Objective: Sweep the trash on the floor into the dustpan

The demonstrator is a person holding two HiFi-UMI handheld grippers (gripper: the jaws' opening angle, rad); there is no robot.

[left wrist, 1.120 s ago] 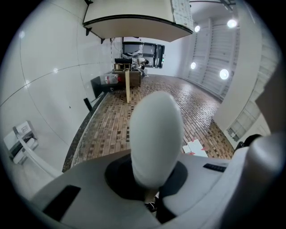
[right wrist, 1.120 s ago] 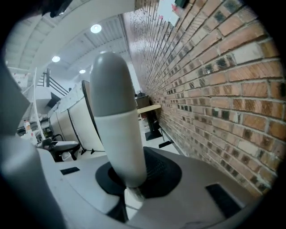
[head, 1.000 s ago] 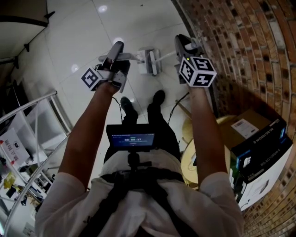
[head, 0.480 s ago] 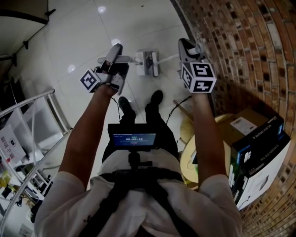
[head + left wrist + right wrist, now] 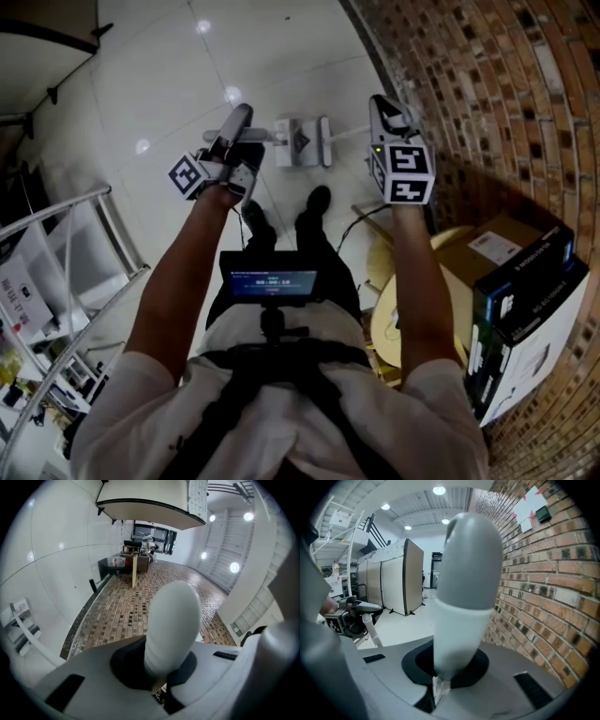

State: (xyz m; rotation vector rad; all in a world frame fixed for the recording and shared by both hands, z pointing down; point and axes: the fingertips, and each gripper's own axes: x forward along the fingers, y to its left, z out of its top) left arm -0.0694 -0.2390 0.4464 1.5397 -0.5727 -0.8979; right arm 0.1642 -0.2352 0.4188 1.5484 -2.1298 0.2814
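Note:
In the head view my left gripper [image 5: 239,117] is shut on a white handle [image 5: 255,134]. That handle runs to a white broom-and-dustpan set [image 5: 300,141] on the glossy floor ahead of my feet. My right gripper [image 5: 386,108] is shut on a second handle [image 5: 347,132] that reaches the same set from the right. I cannot tell which handle is the broom's. The left gripper view shows the rounded white handle end [image 5: 171,620] standing out of the closed jaws. In the right gripper view a grey-capped white handle [image 5: 464,597] is clamped the same way. No trash shows.
A brick wall [image 5: 487,84] runs close along the right. Cardboard boxes [image 5: 525,291] and a round wooden stool [image 5: 398,314] stand by my right side. A white metal rack [image 5: 66,272] is at the left. My shoes [image 5: 317,202] are just behind the set.
The right gripper has rolled, so its marker cube shows another face, and it has drawn slightly nearer. The left gripper has shifted a little. Both keep their handles.

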